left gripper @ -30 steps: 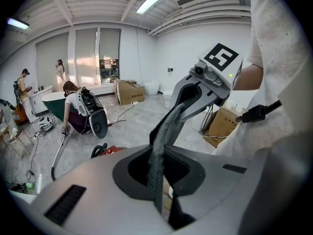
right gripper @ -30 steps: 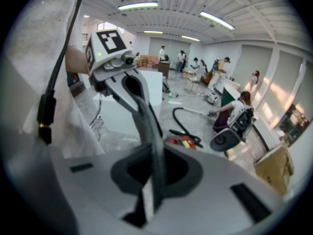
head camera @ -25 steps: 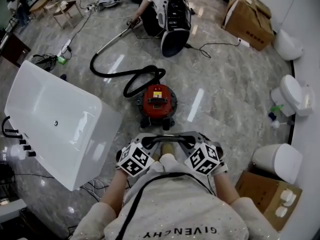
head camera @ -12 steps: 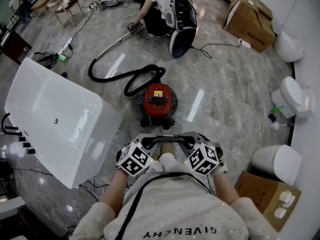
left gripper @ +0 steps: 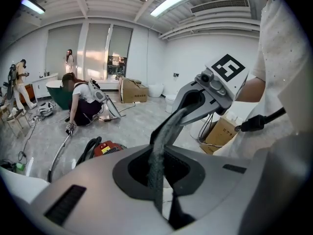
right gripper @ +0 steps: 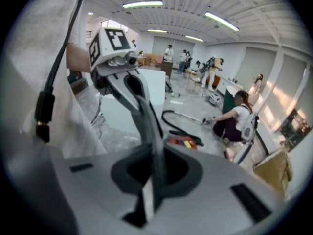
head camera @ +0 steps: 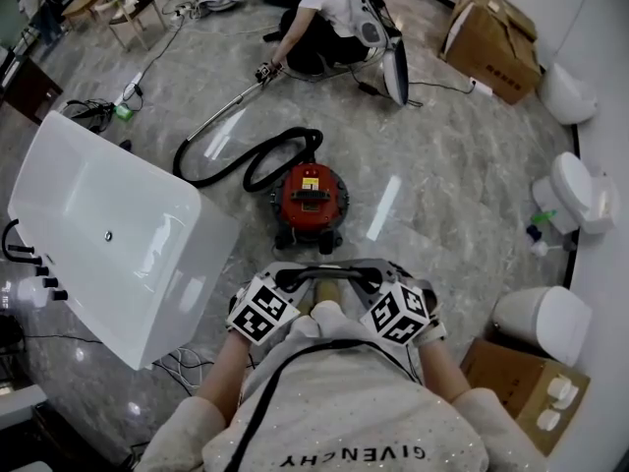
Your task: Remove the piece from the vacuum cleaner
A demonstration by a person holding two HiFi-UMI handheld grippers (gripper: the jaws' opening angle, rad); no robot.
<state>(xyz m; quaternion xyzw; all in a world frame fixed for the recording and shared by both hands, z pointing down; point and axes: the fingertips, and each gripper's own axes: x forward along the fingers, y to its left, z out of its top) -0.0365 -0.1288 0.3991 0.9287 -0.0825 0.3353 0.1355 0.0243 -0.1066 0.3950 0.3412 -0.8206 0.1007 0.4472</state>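
The red canister vacuum cleaner [head camera: 310, 203] stands on the marble floor just ahead of me. Its black hose [head camera: 257, 161] loops to the left and runs into a metal wand [head camera: 218, 116]. A kneeling person [head camera: 322, 16] at the back holds the wand's far end. My left gripper [head camera: 295, 279] and right gripper [head camera: 362, 277] hang close to my chest, tips nearly meeting, both shut with nothing between the jaws and well short of the vacuum. The vacuum cleaner [left gripper: 110, 148] shows low in the left gripper view, and the vacuum cleaner [right gripper: 185, 142] shows again in the right gripper view.
A white bathtub [head camera: 98, 229] lies tilted at the left, with cables beside it. White toilets [head camera: 580, 190] and a white bin [head camera: 543, 319] line the right wall. Cardboard boxes sit at the back right [head camera: 491, 32] and near right [head camera: 521, 386].
The kneeling person has shifted, and the pack on their back has swung right. The wand and hose have slid a little on the floor. Both grippers have stayed where they were.
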